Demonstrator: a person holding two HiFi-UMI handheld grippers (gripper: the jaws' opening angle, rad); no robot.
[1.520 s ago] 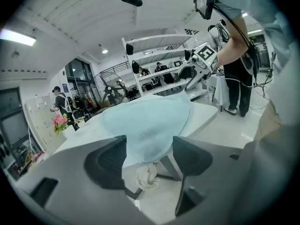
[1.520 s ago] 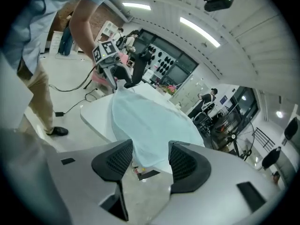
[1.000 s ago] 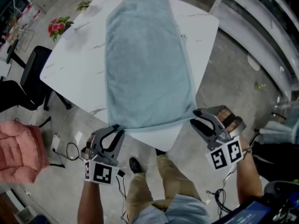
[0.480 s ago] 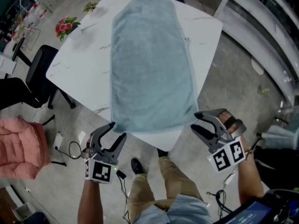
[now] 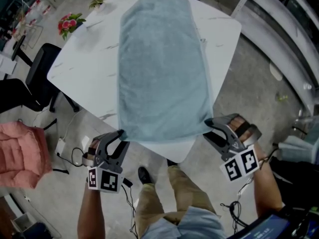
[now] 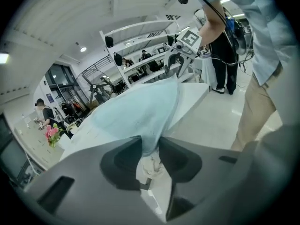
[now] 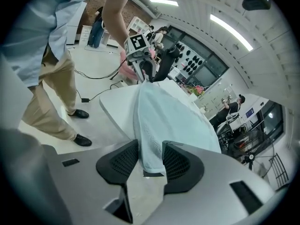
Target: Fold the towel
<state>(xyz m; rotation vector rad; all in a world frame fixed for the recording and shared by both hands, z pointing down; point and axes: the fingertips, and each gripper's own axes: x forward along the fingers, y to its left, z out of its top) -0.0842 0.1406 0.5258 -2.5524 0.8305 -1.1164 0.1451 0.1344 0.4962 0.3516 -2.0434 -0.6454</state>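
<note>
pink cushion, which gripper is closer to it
Left. The left gripper, jaws just closing on a towel corner, is right of the pink cushion; the right gripper, jaws just eased wider round the other corner, is beyond the person's legs.

Chair (image 5: 41, 67) just beside table (image 5: 88, 69)

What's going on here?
A person is starting to fold a light blue towel lying flat on the white table. The left gripper has its near left corner between the jaws, which have just been closing. The right gripper has the near right corner, its jaws just opening slightly. Nothing is folded over yet.
</note>
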